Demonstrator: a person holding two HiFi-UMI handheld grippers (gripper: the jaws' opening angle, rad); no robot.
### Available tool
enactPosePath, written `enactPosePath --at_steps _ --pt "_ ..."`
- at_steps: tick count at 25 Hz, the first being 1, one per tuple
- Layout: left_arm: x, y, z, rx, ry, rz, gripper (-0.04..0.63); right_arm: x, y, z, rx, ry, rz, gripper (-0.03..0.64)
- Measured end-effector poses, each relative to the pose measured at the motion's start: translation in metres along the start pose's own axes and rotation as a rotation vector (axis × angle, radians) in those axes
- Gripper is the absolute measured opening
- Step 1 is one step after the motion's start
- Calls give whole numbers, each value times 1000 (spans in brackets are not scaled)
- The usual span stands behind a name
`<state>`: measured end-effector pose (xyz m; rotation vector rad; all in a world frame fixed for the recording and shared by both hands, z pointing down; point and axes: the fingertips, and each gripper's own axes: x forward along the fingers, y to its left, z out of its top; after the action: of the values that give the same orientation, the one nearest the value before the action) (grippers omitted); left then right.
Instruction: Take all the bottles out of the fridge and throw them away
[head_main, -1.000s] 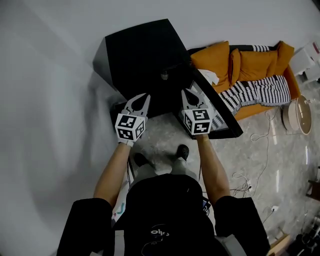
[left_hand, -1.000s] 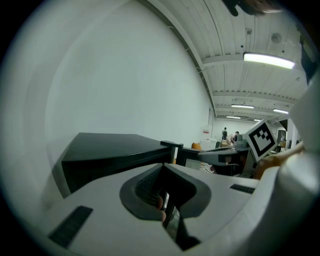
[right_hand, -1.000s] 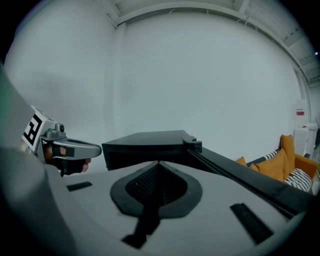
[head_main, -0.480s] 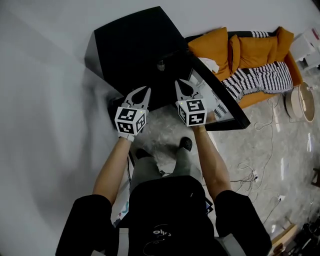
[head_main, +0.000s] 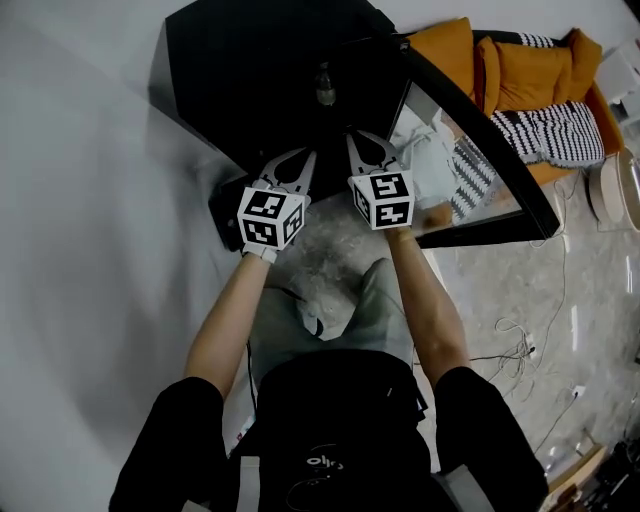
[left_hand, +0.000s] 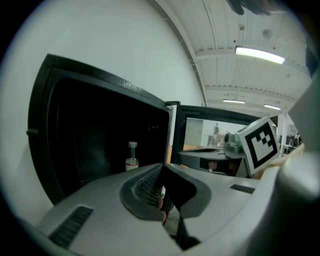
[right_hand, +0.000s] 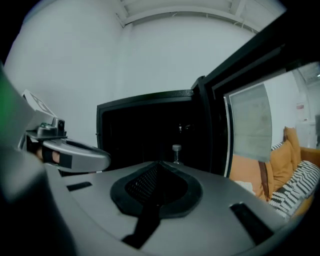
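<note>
While arms (head_main: 228, 325) (head_main: 425, 310) extend, hand-held grippers (head_main: 298, 158) (head_main: 366, 140) face the fridge (head_main: 250, 70); both closed.

Left gripper (head_main: 306, 156), jaws seemingly together, right gripper (head_main: 353, 141) close beside, jaws closed, both held forward

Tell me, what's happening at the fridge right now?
Left gripper, right gripper shut, empty. Bottle upright in fridge, untouched. Door open, nothing in the way.
</note>
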<state>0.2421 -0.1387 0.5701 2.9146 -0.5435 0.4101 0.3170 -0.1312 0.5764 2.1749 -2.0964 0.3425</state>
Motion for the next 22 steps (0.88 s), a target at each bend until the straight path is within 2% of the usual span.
enactPosePath --at_steps 5,11,16,22 --pt "7 12 -27 -6 13 5 0 18 -4 -35 24 11 -19 8" --pt "17 34 -25 -8 -14 22 0 56 -15 -38 46 -25 -55 16" --pt "28 50 -23 -10 -44 29 0 101 -33 -24 28 -56 -102 141" --pt "44 75 -27 -19 -69 48 0 162 -52 1 11 -90 -141 224"
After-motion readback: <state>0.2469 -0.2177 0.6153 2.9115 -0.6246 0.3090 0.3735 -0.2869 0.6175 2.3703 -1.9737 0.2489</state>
